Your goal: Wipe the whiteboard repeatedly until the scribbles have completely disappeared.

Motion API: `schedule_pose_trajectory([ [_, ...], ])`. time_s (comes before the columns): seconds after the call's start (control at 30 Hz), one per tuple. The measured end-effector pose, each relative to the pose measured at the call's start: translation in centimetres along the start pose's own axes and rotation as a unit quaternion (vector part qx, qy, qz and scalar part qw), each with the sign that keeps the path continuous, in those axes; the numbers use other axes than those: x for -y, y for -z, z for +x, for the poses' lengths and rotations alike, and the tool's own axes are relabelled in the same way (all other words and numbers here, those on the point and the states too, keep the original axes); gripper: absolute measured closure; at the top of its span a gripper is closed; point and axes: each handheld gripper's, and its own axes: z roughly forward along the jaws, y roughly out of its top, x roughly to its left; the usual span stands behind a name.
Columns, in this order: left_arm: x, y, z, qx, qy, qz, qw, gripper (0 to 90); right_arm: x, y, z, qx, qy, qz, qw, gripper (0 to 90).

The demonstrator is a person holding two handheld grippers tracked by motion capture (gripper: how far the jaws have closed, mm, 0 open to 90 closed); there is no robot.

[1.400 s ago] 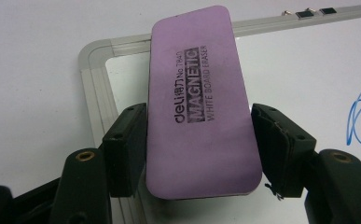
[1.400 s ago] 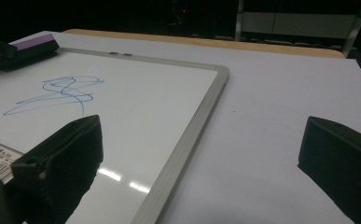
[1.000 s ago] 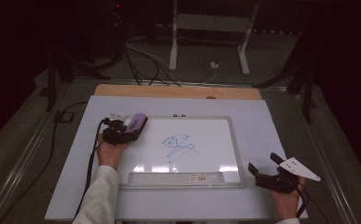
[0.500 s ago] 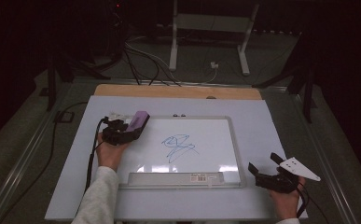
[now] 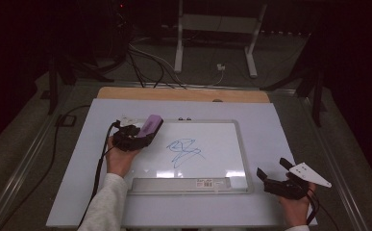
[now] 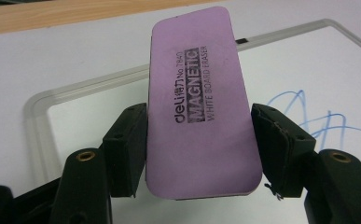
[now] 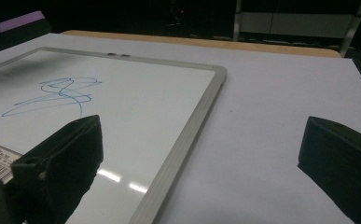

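Note:
A framed whiteboard (image 5: pixel 207 125) lies flat on the pale table sheet, with a blue scribble (image 5: pixel 184 151) near its middle. My left gripper (image 5: pixel 142 134) is shut on a purple magnetic whiteboard eraser (image 6: pixel 201 107), held over the board's upper left corner. Both black pads (image 6: pixel 124 149) press the eraser's long sides. The eraser (image 5: pixel 150 126) sits left of the scribble (image 6: pixel 318 119) and apart from it. My right gripper (image 5: pixel 274 171) stands open off the board's lower right corner, nothing between its jaws. In the right gripper view the scribble (image 7: pixel 59 95) and the board's frame (image 7: pixel 187 140) lie ahead.
A barcode label strip (image 5: pixel 181 184) runs along the board's bottom edge. A wooden board edge (image 5: pixel 183 94) shows behind the pale sheet (image 5: pixel 279 130). Cables (image 5: pixel 145 57) and a white stand (image 5: pixel 212 38) sit on the floor beyond the table.
My left gripper has carried the eraser a little to the right and up, further over the board's upper left corner. The right gripper has stayed put.

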Motion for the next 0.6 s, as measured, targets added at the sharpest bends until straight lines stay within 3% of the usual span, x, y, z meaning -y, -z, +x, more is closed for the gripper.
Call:
schedule_pose_trajectory([
  [0.6, 0.3, -1.7, -3.4, 0.026, -0.043, 0.022, 0.9985, 40.3, 0.0, 0.0, 0.0, 0.000, -0.001, 0.000, 1.0000, 0.0],
])
